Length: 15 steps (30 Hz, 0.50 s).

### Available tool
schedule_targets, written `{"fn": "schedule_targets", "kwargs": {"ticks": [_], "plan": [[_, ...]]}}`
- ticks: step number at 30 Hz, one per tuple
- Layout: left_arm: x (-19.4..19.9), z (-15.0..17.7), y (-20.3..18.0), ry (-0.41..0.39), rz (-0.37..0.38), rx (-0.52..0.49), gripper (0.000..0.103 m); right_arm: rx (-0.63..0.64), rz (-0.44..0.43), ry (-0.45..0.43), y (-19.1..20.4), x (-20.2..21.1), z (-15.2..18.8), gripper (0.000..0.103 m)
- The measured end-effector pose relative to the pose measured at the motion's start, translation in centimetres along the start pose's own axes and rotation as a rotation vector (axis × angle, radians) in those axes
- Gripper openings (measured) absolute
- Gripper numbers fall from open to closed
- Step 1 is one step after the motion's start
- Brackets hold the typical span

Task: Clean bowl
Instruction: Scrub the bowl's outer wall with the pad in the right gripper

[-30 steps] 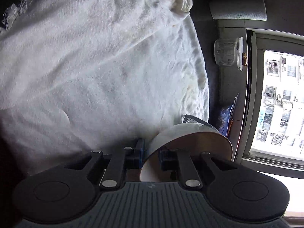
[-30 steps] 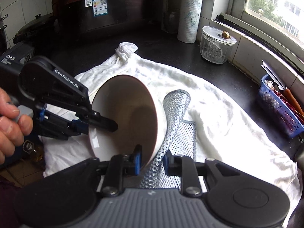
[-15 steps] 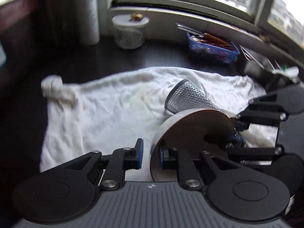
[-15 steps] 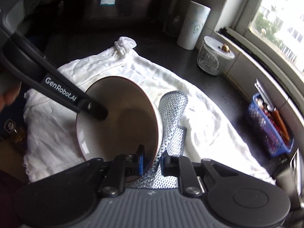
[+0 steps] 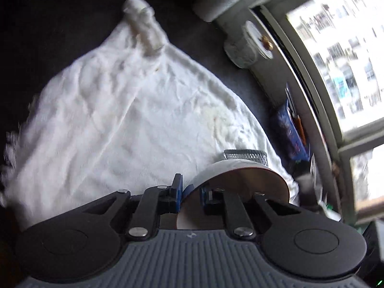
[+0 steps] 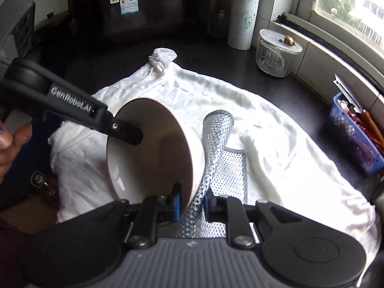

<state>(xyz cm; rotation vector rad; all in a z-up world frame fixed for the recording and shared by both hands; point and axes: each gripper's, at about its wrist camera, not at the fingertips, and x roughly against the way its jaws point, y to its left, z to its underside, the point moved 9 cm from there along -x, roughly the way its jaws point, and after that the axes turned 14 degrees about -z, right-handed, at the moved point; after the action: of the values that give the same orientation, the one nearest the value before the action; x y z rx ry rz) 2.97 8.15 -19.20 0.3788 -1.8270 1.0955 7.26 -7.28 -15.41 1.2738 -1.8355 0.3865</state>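
A bowl, white outside and brown inside, is held tilted on its side above a white cloth. My left gripper is shut on the bowl's rim; it also shows in the right wrist view, reaching in from the left. My right gripper is shut on a silver mesh scouring cloth and pinches it against the bowl's outer wall and rim. The mesh's top edge shows behind the bowl in the left wrist view.
The white cloth covers a dark countertop. At the back stand a paper towel roll and a lidded glass jar. A blue basket of utensils sits by the window sill at the right.
The left gripper has swung and turned the bowl, so its view rotated and blurred. The bowl's opening has shifted in the right wrist view; the mesh stays pressed on the rim.
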Motion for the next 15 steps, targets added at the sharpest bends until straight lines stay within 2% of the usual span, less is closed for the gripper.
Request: {"fn": "schedule_targets", "kwargs": {"ticks": [4, 7, 13, 15], "plan": [[-1.5, 1.0, 2.2, 0.119, 0.069, 0.237, 0.015, -0.046, -0.028, -0.015, 0.3, -0.3, 0.1, 0.024], [-2.1, 1.5, 2.0, 0.165, 0.085, 0.286, 0.014, -0.068, -0.033, -0.020, 0.2, -0.3, 0.0, 0.024], [-2.6, 1.8, 0.8, 0.187, 0.084, 0.252, 0.014, -0.072, 0.001, -0.024, -0.6, 0.2, -0.2, 0.022], [-2.5, 1.8, 0.2, 0.178, 0.056, 0.178, 0.014, -0.074, 0.009, -0.023, -1.1, 0.2, -0.2, 0.021]]}}
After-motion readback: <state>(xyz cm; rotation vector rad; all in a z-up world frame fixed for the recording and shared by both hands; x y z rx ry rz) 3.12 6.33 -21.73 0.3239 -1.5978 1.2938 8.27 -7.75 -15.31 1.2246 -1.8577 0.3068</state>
